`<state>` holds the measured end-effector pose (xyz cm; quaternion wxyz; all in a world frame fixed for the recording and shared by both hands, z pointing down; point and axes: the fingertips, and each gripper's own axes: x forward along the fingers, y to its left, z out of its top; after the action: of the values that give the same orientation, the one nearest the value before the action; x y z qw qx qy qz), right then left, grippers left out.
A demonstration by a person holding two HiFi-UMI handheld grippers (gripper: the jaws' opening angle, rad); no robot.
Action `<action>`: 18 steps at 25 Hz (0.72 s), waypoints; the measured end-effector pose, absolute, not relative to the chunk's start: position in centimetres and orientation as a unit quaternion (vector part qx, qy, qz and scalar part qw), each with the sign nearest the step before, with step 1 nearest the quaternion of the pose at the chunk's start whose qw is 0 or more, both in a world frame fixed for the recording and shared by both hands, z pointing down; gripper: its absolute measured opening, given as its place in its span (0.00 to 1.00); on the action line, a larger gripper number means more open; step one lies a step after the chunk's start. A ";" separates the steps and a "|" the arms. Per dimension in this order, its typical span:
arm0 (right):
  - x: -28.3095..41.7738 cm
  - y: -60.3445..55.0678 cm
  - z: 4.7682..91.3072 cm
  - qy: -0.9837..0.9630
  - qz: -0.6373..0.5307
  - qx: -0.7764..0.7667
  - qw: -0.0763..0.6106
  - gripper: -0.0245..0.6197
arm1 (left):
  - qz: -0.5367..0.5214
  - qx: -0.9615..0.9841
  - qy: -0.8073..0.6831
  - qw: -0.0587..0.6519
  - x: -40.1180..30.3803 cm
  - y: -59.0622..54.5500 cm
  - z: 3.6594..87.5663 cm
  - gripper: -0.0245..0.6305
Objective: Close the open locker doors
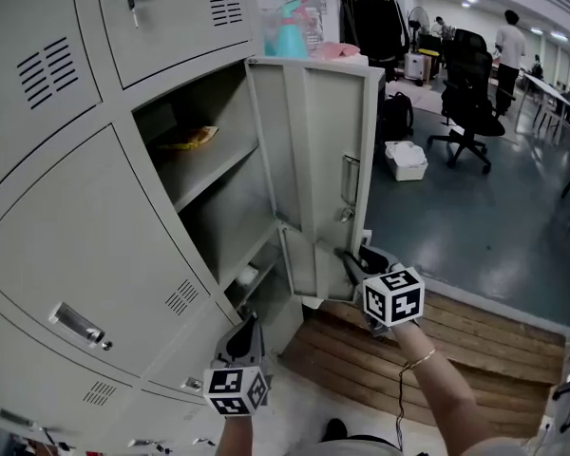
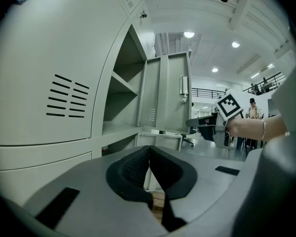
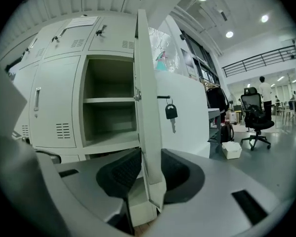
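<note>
Right tongs (image 3: 150,174): jaws apart, straddling the free edge of the upper door (image 3: 144,98) near its lower end. The pads sit close on either side and do not squeeze it.

Left tongs (image 2: 149,168): jaws together, nothing between them. They are held low in front of the closed lockers (image 1: 85,226); no contact that I can make out.

Upper door is swung well out from its compartment, edge-on to the right tongs. Lower door (image 1: 309,269), smaller, is also ajar just beneath it, beside the right tongs' tips.

Around:
- Shelf (image 1: 209,174) crosses the upper compartment, with a yellow packet (image 1: 192,139) lying on it
- Spray bottle (image 1: 290,31) stands on top of the lockers
- Chair (image 1: 465,98) and white box (image 1: 406,160) are on the floor beyond the doors, well apart from them
- Wooden planks (image 1: 446,350) lie below the right hand (image 1: 427,364)
- A person (image 1: 508,46) stands far back in the hall

View differences:
- Right gripper view alone shows the door's outer face, with a key (image 3: 170,113) hanging from its lock
- Head view shows the inner face and latch instead, and is the only view with the packet
- Left gripper view catches the right tongs' marker cube and hand past the door, with the lower door's top edge ahead of its own shut jaws
</note>
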<state>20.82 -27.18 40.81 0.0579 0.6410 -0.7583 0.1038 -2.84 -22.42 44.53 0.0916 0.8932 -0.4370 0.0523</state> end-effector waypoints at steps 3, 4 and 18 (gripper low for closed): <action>20.0 -26.5 40.8 -0.768 0.098 0.630 0.053 0.18 | 0.054 0.891 -0.441 0.090 -3.0 -22.1 44.7 0.07; 19.4 -26.3 40.8 -0.773 0.096 0.625 0.052 0.18 | 0.055 0.891 -0.443 0.090 -3.2 -22.0 44.8 0.07; 9.9 -24.6 40.6 -0.820 0.046 0.564 0.085 0.20 | 0.051 0.870 -0.483 0.087 -7.6 -19.8 44.3 0.07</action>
<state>9.87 -24.64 40.63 0.0848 0.5640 -0.8201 0.0459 -7.60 -19.77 44.29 0.0870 0.8698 -0.4830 0.0508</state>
